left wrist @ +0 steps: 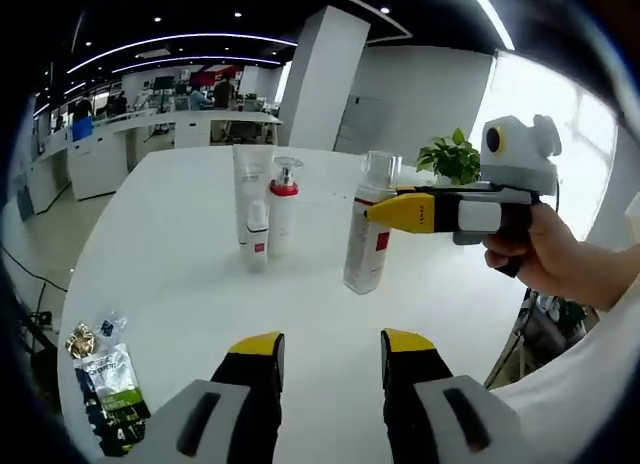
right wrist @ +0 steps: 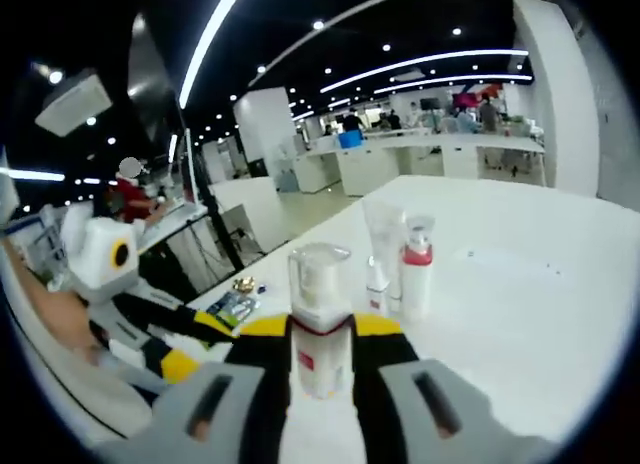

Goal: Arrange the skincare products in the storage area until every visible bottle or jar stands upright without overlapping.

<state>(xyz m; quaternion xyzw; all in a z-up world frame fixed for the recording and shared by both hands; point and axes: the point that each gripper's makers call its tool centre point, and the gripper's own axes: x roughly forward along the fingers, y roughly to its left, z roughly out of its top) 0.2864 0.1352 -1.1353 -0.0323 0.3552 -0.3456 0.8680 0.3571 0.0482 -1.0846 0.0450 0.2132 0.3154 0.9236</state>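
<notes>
Skincare bottles upright on white table: nearest, at twelve o'clock from left gripper with jaws spread and empty, tall pump bottle clamped at the neck by right gripper; beyond, at eleven o'clock, small bottle, red-collared pump bottle and white tube close together. Likely light, rigid, smooth plastic, top-heavy; best gripped low on the body, not the clear cap

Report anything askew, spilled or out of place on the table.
Nothing is spilled or tipped: the tube, pump bottle, small bottle and the tall bottle in the right gripper all stand upright. Only a sachet lies flat at the table edge, apart from them.
</notes>
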